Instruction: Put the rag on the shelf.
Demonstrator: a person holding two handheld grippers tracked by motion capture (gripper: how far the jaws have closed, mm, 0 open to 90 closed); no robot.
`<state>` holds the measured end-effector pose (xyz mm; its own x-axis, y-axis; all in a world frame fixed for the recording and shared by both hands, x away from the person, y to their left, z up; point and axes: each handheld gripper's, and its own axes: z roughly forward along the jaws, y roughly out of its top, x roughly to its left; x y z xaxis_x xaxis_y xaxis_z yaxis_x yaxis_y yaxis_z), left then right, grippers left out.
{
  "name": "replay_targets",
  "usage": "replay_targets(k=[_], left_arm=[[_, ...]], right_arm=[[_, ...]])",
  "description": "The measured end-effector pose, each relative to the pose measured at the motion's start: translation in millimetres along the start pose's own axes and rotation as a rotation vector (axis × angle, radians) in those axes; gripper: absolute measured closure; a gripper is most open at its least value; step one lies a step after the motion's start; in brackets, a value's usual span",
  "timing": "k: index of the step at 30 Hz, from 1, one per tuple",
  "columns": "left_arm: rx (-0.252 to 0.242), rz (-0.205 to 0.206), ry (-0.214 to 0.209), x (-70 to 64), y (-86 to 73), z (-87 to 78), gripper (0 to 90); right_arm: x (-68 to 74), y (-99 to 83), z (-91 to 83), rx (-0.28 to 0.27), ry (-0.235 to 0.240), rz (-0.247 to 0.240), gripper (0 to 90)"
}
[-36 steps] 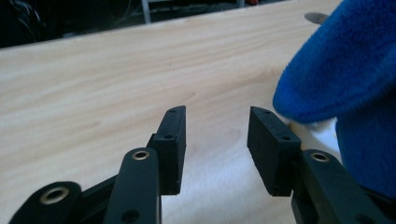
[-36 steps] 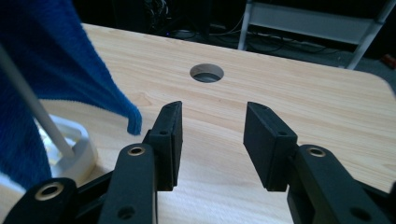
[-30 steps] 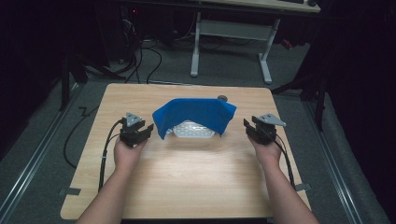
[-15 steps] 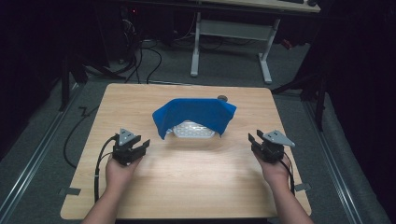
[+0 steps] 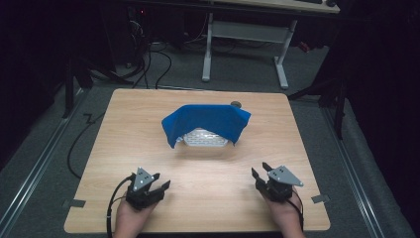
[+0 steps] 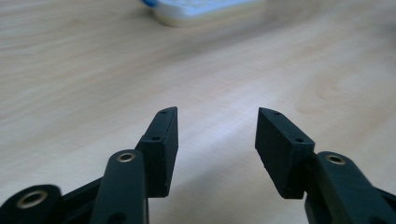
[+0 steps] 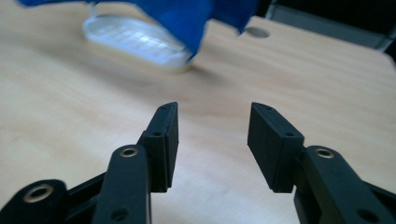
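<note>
Two tongs are in my hands, both low at the near edge of the table (image 5: 119, 148) and well apart from each other. My left tongs (image 5: 159, 187) sit at the near left, my right tongs (image 5: 259, 171) at the near right, each with a grey three-cornered plate on top and a black cable trailing off toward me.

Both are released. Seen from the left gripper's camera, my left tongs (image 6: 217, 140) have their jaws spread with bare wood between them. Seen from the right gripper's camera, my right tongs (image 7: 212, 140) stand the same way, jaws parted and holding nothing.

Ahead of me, near the middle of the table, lies a white tray (image 5: 205, 138) with a gridded surface. A blue cloth (image 5: 205, 119) is draped over its far part and hangs down at both sides, leaving the near edge of the tray uncovered. Neither tongs touch the tray or the cloth; both are well short of them. A small round hole (image 5: 236, 104) shows in the tabletop just behind the cloth.
</note>
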<state>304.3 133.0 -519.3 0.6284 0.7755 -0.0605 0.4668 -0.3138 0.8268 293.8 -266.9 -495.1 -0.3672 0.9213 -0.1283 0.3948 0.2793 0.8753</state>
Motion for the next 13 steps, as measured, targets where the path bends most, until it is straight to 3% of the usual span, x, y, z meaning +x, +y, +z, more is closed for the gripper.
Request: replay_targets(k=[1,2,4,5,13], left_arm=[[0.000,0.000,0.000,0.0,0.0,0.0,48.9],[0.005,0.018,-0.018,-8.2,-1.3,0.0,48.9],[0.007,0.041,-0.047,-18.2,-1.3,2.5,48.4],[0.013,0.066,-0.053,-23.2,0.2,5.9,48.2],[0.016,0.074,-0.035,-21.1,1.3,8.9,48.0]], right_arm=[[0.0,0.0,0.0,0.000,0.000,0.000,52.3],[5.5,-5.2,-2.3,0.001,0.009,-0.006,52.0],[18.6,-16.5,-5.2,0.053,0.067,-0.016,48.8],[20.9,-18.1,-4.8,0.057,0.074,-0.031,48.5],[26.6,-19.9,2.0,0.077,0.089,-0.051,47.5]])
